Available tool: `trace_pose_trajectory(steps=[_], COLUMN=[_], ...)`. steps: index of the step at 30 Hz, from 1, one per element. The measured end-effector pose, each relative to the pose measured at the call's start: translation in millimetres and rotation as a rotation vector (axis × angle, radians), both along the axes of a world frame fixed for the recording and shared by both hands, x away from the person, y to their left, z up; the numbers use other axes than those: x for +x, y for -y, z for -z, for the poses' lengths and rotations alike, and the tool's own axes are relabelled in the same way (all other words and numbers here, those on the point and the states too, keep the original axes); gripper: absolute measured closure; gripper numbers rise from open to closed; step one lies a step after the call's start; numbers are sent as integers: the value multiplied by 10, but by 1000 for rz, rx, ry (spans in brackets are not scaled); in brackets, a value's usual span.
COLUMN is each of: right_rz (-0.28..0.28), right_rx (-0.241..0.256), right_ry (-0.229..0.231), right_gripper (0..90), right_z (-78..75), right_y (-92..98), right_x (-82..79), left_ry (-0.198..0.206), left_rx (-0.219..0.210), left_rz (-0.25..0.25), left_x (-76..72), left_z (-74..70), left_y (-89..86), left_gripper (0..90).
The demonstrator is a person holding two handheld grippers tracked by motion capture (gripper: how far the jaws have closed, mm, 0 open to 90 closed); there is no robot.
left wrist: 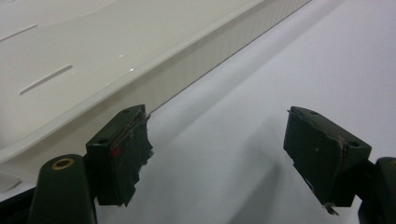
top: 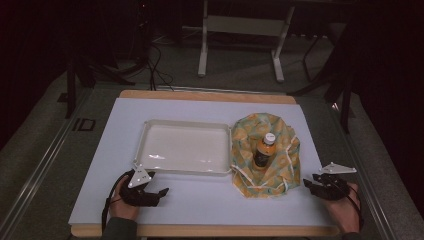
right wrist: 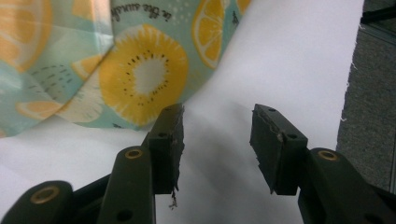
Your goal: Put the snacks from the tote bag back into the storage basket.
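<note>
A lemon-print cloth (top: 272,162) lies spread on the white table sheet right of centre, and a small bottle (top: 264,150) with an orange label and white cap stands on it. A cream tray (top: 150,131) sits left of the cloth. My left gripper (top: 161,192) rests near the table's front left, just below the tray; its jaws stand wide open over bare sheet beside the tray wall (left wrist: 187,70). My right gripper (top: 306,184) lies at the front right, open, with the cloth's edge (right wrist: 140,74) just beyond its fingertips.
The white sheet (top: 210,200) covers a wooden board whose edge shows along the front (top: 200,231). Grey floor and metal rails flank the table. White table legs (top: 202,50) stand behind it in the dark.
</note>
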State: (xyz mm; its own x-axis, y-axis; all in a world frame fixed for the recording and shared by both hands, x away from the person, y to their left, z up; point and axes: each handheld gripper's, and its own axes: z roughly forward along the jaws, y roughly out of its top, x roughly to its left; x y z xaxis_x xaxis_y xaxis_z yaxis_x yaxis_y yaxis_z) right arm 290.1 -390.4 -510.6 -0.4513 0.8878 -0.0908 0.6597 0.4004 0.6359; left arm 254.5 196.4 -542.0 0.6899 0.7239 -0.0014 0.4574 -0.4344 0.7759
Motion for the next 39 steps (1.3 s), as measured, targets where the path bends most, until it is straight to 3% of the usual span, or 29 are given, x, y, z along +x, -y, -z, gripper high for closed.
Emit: trace_pose_trajectory(steps=[4,17,22,30,39], right_rz=[-38,-131,-148,-171,-231], right_rx=[6,-67,-85,-72,-124], right_ry=[-10,-48,-57,-53,-73], right_gripper=[531,529,524,527,535], right_z=[-44,-182,-214,-300,-394], right_y=[-17,-99,-128,-149,-224], right_x=[18,108,124,145,171], left_ry=[1,-2,-3,-4,-5], left_rx=[3,7,6,5,4], left_rz=[2,6,10,10,9], left_x=[-2,0,2,2,4], left_z=[1,0,2,2,2], left_y=[4,8,11,9,6], left_gripper=[227,230,235,235,235])
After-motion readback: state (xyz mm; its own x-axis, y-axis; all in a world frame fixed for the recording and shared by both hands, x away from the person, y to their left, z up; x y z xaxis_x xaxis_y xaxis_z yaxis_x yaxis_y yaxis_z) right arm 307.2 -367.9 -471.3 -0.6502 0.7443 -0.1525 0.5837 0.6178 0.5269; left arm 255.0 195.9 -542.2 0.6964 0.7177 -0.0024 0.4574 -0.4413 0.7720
